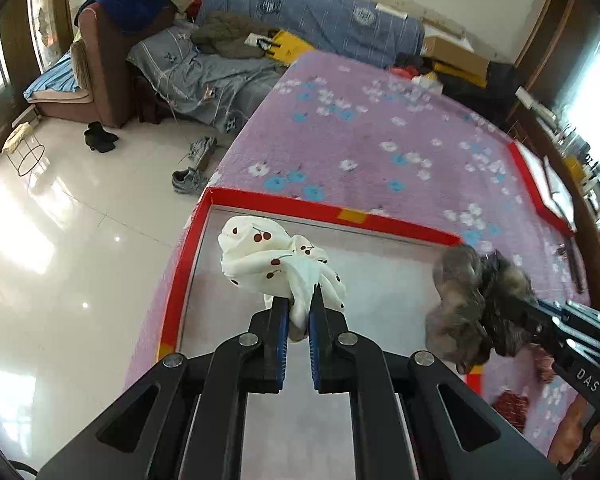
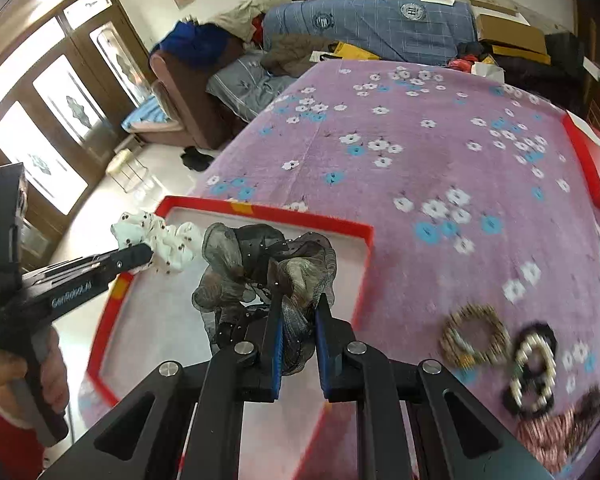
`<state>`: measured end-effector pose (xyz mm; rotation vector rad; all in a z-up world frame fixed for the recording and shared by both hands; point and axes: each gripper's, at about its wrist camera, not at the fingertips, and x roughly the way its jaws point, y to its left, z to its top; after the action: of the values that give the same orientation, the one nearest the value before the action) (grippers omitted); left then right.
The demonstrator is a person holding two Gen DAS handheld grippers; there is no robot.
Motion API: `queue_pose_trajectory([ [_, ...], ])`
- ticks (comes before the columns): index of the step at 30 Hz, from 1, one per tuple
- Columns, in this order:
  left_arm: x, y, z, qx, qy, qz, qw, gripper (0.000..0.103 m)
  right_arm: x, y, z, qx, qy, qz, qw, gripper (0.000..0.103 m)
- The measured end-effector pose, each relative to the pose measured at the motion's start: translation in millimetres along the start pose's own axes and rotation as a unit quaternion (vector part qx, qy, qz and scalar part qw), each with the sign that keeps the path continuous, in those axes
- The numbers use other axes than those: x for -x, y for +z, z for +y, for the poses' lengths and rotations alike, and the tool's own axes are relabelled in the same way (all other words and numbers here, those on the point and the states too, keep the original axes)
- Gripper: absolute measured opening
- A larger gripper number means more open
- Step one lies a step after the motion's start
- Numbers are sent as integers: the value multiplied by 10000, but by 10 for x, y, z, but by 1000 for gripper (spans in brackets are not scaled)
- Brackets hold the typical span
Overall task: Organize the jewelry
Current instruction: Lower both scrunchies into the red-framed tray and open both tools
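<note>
My left gripper (image 1: 300, 300) is shut on a white scrunchie with cherry print (image 1: 268, 258) and holds it above a red-rimmed tray (image 1: 324, 213). My right gripper (image 2: 298, 300) is shut on a grey-brown sheer scrunchie (image 2: 260, 264), held above the same tray (image 2: 300, 216). The white scrunchie also shows in the right wrist view (image 2: 160, 240), to the left of the grey one. The grey scrunchie also shows in the left wrist view (image 1: 472, 300), over the tray's right rim.
The tray lies on a purple flowered cloth (image 2: 420, 160). Several hair ties lie on the cloth to the right: a gold-brown one (image 2: 474, 334), a black and pearl one (image 2: 534, 368), a pink one (image 2: 556, 432). A second red tray (image 1: 540, 184) sits far right. The floor (image 1: 80, 260) drops off left.
</note>
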<state>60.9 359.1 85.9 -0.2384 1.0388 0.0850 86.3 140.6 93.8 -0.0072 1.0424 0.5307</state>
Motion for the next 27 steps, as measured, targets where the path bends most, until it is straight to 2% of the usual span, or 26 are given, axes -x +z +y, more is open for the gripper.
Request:
queue_pose_trajectory([
  [2,-117,20,44,-83,149,75,9998,9,-157,61,7,7,-119,80,9999,20],
  [4,-160,18,84,-158,329,68,9993,12,-262,93,-3,-5,-270,136,9995,30],
  [6,-147,14,111,-215,299,61,9993,28,-286,96,-10,-63,-381,158,9991,42],
  [8,-93,5,146,-218,175,2,9996,44,-223,74,4,-120,-434,70,9990,46],
  [19,162,-24,264,-254,-80,-255,9993,45,32,-122,-20,-357,-576,-56,9977,48],
  [24,199,-42,290,-100,-198,-308,9993,45,-21,-105,-22,-431,-555,-20,9975,48],
  [27,264,-89,299,-147,-103,-355,9992,45,-85,-90,18,-460,-498,11,9977,48],
])
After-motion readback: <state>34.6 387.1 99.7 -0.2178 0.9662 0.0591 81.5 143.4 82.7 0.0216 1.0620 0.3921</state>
